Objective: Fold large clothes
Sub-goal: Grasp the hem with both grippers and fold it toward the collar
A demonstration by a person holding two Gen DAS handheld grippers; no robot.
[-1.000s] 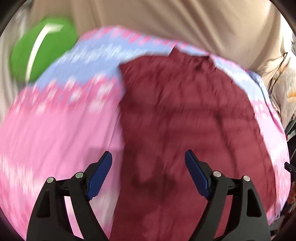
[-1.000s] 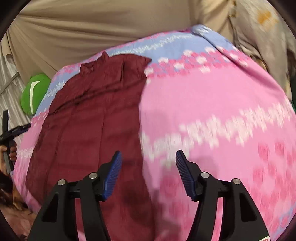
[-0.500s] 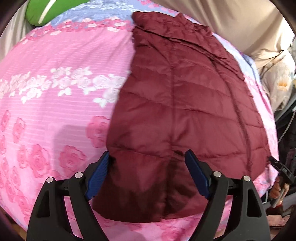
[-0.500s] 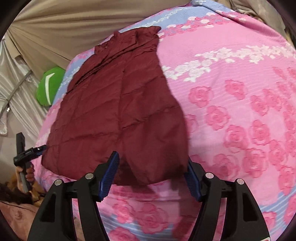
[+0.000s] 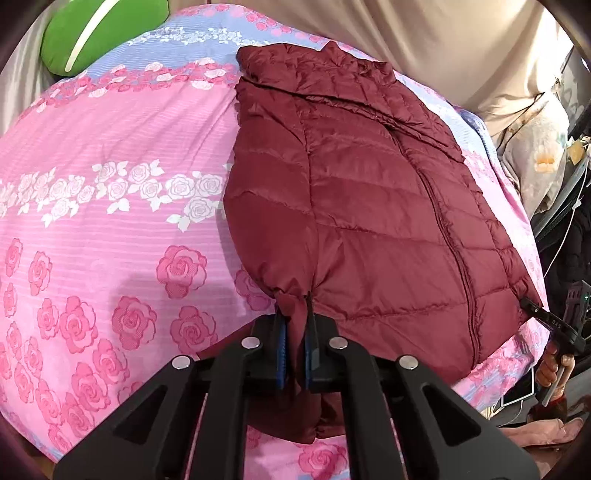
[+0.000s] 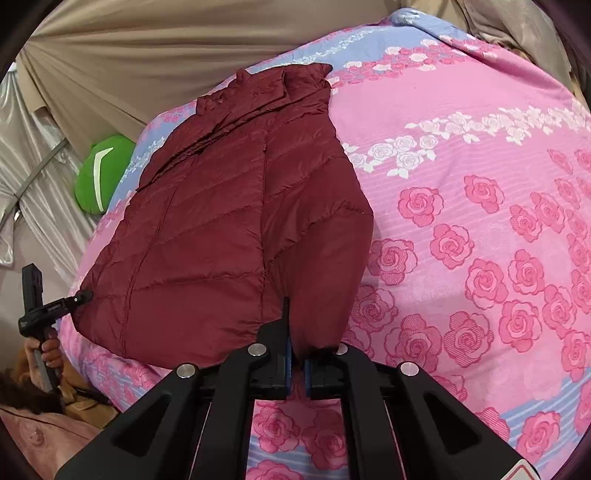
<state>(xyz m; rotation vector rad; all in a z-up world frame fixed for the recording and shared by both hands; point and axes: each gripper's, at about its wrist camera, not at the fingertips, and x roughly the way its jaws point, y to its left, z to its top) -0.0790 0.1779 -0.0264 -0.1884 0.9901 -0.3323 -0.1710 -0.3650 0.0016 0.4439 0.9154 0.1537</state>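
Note:
A dark red quilted jacket lies flat on a pink rose-patterned bedspread, collar at the far end. My left gripper is shut on the jacket's near left hem corner, fabric bunched between the blue pads. In the right wrist view the jacket fills the left centre, and my right gripper is shut on its near right hem corner. Each gripper shows small at the other view's edge, the right in the left wrist view and the left in the right wrist view, at the jacket's opposite corner.
A green pillow lies at the bed's far left corner; it also shows in the right wrist view. A beige curtain hangs behind the bed. Floral cloth and cables are at the right.
Both grippers were open and moving toward the jacket's near hem. Now each has closed on a hem corner and the fabric is pinched up.

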